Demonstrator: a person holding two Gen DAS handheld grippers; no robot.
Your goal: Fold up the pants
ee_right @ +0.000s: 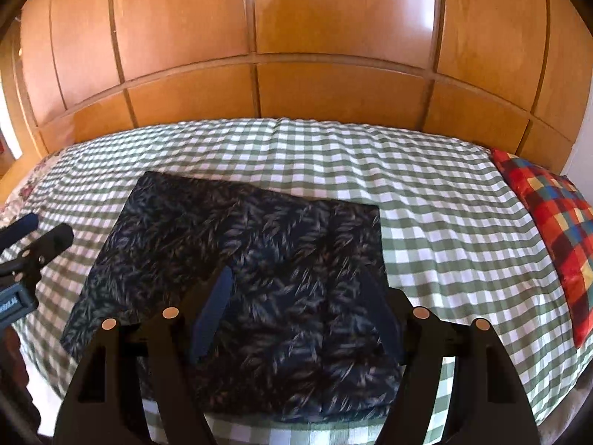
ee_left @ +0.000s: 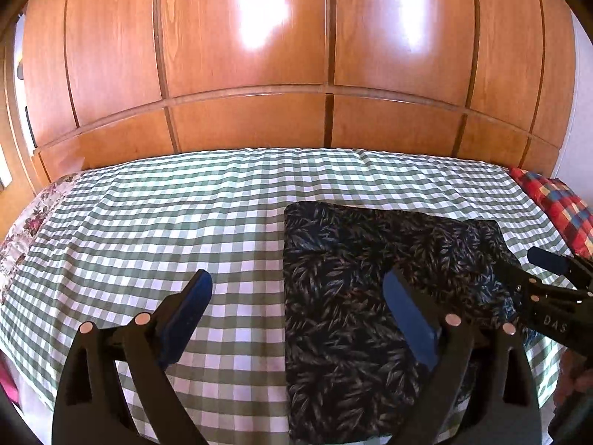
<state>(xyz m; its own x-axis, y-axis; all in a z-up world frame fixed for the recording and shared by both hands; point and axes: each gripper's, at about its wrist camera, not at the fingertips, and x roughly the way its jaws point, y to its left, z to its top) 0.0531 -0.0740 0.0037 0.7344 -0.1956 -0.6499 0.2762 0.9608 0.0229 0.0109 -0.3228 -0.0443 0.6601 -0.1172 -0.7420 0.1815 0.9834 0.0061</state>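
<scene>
The dark leaf-print pants (ee_right: 259, 259) lie folded into a flat rectangle on the green-checked bedspread (ee_right: 426, 193). In the left wrist view the pants (ee_left: 363, 278) sit to the right of centre. My left gripper (ee_left: 298, 282) is open and empty above the pants' left edge. My right gripper (ee_right: 296, 278) is open and empty above the pants' near half. The right gripper also shows at the right edge of the left wrist view (ee_left: 548, 274), and the left gripper at the left edge of the right wrist view (ee_right: 37, 233).
A red patchwork cushion (ee_right: 556, 230) lies at the bed's right end. A floral pillow (ee_left: 26, 230) lies at the left end. A wooden wardrobe (ee_left: 296, 55) stands behind the bed.
</scene>
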